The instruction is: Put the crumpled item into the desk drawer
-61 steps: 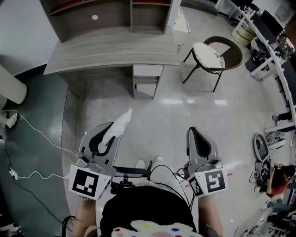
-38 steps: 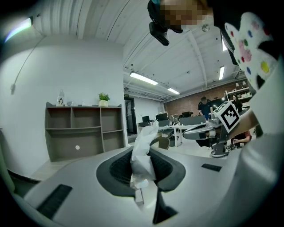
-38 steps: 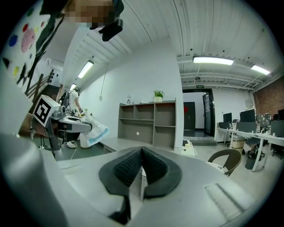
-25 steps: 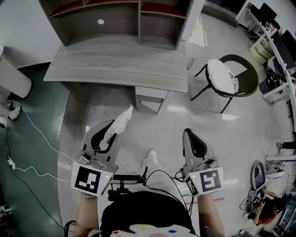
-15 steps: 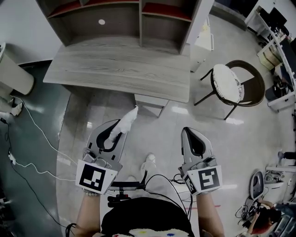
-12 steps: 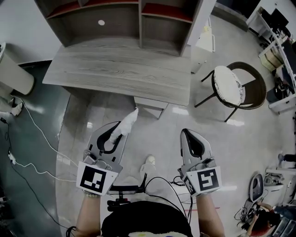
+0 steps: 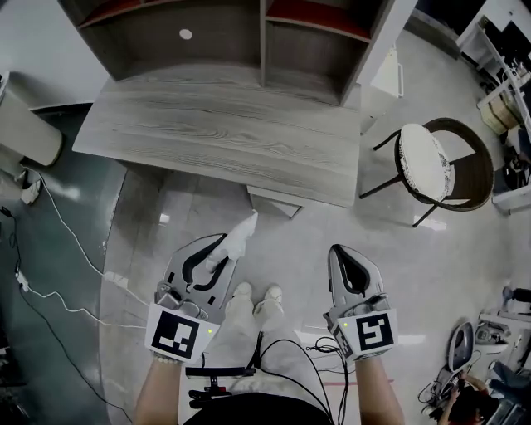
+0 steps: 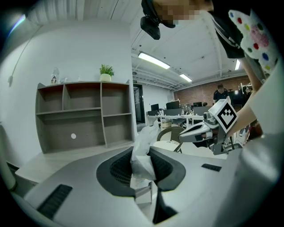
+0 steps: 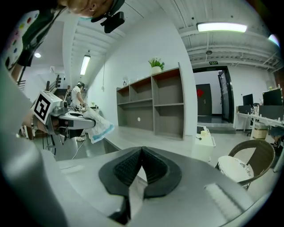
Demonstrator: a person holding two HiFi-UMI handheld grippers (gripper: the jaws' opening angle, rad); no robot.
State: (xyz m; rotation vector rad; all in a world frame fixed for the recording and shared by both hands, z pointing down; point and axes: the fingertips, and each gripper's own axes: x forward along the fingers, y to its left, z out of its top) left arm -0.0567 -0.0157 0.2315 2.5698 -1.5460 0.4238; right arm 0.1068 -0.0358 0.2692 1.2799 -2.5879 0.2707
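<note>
My left gripper (image 7: 214, 251) is shut on a crumpled white item (image 7: 238, 234) that sticks out past its jaws toward the desk. In the left gripper view the crumpled item (image 8: 143, 148) stands upright between the dark pads of the left gripper (image 8: 143, 170). My right gripper (image 7: 347, 254) is level with it on the right, shut and empty. In its own view the right gripper (image 9: 142, 154) shows its pads pressed together. The grey wooden desk (image 7: 224, 137) lies ahead. Only a sliver of the drawer unit (image 7: 275, 202) shows under its front edge.
An open shelf unit (image 7: 249, 21) stands on the desk's far side. A brown chair with a white cushion (image 7: 431, 164) sits to the right. White cables (image 7: 62, 249) trail over the floor at the left. My shoes (image 7: 255, 300) are between the grippers.
The view has closed in on the desk, which now fills more of the frame, and its edge hides most of the drawer unit. Both grippers keep their grip and spacing.
</note>
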